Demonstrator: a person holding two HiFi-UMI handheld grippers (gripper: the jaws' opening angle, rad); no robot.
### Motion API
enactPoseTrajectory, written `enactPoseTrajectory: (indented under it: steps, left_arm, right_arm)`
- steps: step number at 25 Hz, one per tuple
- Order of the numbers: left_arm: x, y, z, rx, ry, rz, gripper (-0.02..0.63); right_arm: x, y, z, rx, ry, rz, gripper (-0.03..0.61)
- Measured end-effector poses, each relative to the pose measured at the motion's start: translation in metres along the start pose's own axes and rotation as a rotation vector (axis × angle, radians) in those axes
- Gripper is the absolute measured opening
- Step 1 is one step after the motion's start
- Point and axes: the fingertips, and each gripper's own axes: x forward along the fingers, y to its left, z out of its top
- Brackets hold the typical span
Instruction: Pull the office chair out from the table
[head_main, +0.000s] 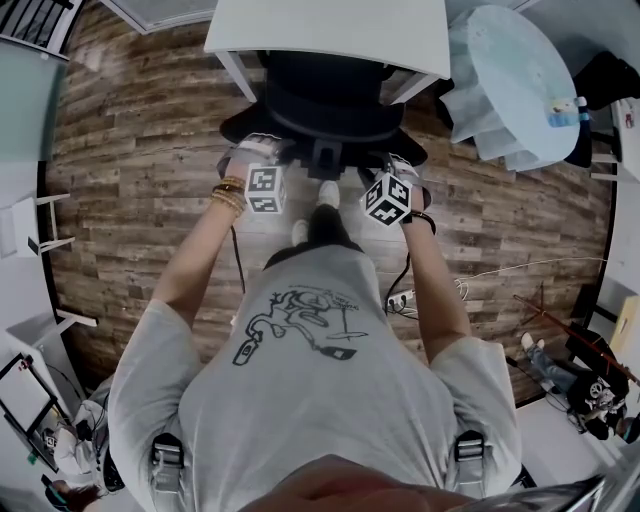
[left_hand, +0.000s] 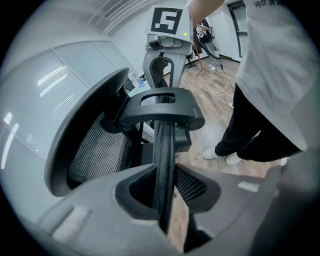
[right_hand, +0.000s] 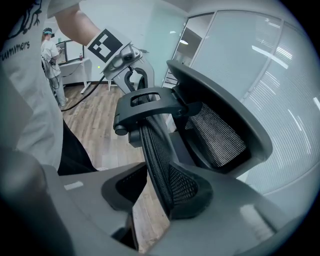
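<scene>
Grasp step, complete on both sides; pull itself judged not yet begun. Holds the office chair (head_main: 330, 100) by the top rim of its mesh backrest (left_hand: 163, 150). Shows the left gripper (left_hand: 164, 197) with fingers (left_hand: 85, 220) clenched on that thin dark rim, a black bracket (left_hand: 160, 107) just beyond them and a curved mesh panel (left_hand: 95, 150) of the chair off to their left. Shows the right gripper (right_hand: 167, 197) equally closed, fingers pinching the mesh edge, the curved panel off to their right. Places the two grips apart along the same rim in the head view, one toward each end, bracket between. Finds the chair directly ahead of the fingers, seat tucked under the white table (head_main: 330, 35), backrest close to the table's near edge. Reads the task as barely started. Calls next for a level, even draw of both grippers back toward the body and away from the table, clamp kept tight against slipping off thin mesh. Needs both sides moved together, to roll the chair straight rather than swivel it. Needs a step backward as well, given white shoes (head_main: 328, 192) on the wood floor (head_main: 130, 200) just behind the fingers
</scene>
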Motion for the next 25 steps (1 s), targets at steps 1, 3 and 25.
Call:
enactPoseTrajectory:
  steps: [1, 3, 25]
  left_arm:
    - [-0.001, 0.000, 0.000, 0.002, 0.000, 0.003, 0.100]
    - [-0.002, 0.000, 0.001, 0.007, -0.001, 0.013, 0.100]
    - [-0.027, -0.058, 0.022, -0.007, -0.021, -0.016, 0.100]
  right_arm:
    - [0.000, 0.001, 0.000, 0.000, 0.001, 0.000, 0.135]
    - [0.000, 0.003, 0.000, 0.000, 0.002, 0.001, 0.135]
    - [-0.027, 0.055, -0.015, -0.023, 0.002, 0.011, 0.137]
